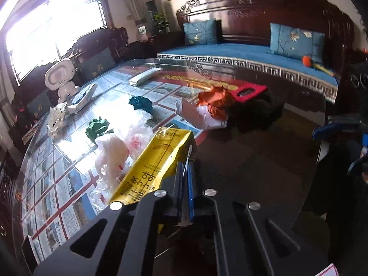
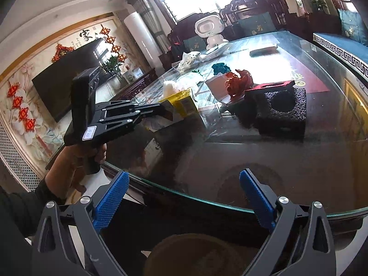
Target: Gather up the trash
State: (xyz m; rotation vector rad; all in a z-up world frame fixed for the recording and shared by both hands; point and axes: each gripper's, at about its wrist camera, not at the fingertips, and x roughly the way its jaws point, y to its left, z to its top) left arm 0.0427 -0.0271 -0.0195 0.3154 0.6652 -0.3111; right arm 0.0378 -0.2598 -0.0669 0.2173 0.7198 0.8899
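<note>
Your left gripper (image 1: 185,168) has its fingers pressed together on a thin clear plastic edge at the near corner of the yellow carton (image 1: 156,158), which lies on the glass tabletop (image 1: 253,149) and runs away from the fingertips to their left (whether the carton's own wall is caught, the frames do not settle). Just beyond the carton sit crumpled clear plastic bags (image 1: 115,154), with two dark green wads (image 1: 97,127) farther out. Ahead and slightly right of the tips lies an orange wrapper (image 1: 216,102) beside a white cup (image 2: 217,85). Your right gripper (image 2: 184,197) hangs at the table's near edge, jaws spread wide with nothing between the blue pads (image 2: 111,199). From there, a black foam block (image 2: 284,112) stands ahead to the right, the carton ahead to the left. Your hand (image 2: 76,158) grips the left tool's handle.
</note>
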